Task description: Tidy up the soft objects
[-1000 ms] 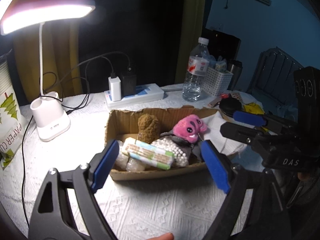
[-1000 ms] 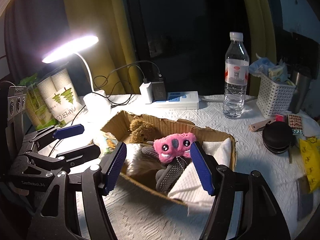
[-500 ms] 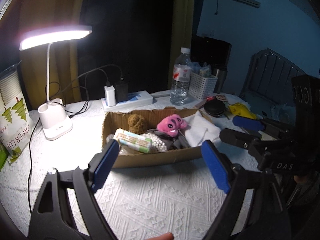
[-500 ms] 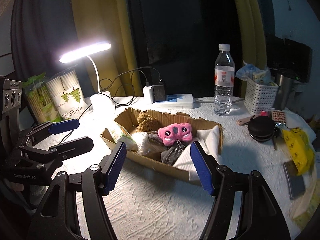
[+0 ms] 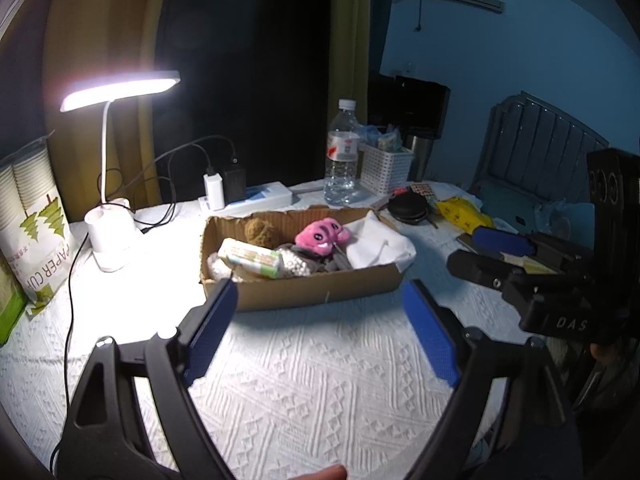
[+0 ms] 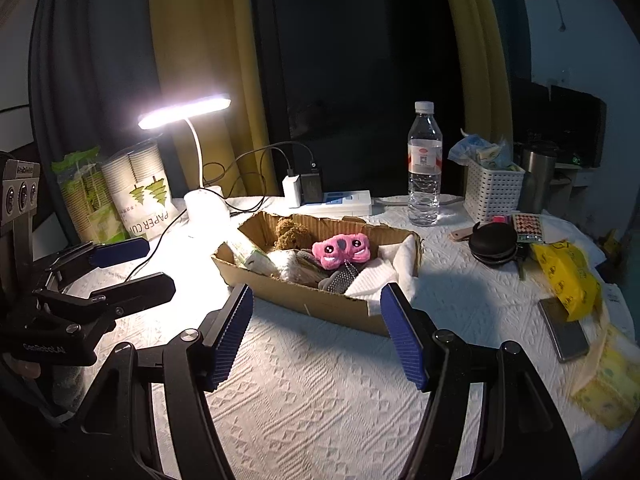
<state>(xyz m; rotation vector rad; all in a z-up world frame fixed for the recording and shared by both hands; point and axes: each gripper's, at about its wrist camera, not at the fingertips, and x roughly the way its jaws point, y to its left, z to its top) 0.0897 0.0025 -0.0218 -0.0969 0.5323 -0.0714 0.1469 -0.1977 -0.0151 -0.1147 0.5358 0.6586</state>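
Left wrist view: the box [image 5: 304,280], torn corrugated cardboard, sits at frame centre on the embossed white cloth [image 5: 320,380]. Its contents are partly hidden by the near wall: a brown plush [image 5: 262,232], a pink plush [image 5: 322,236], a white towel [image 5: 376,246], a tissue pack [image 5: 250,257], and what may be a beaded pouch [image 5: 294,266], hard to make out. The left gripper [image 5: 320,332] is spread wide and empty at lower centre. The right gripper [image 6: 318,336] is likewise released, before the box.
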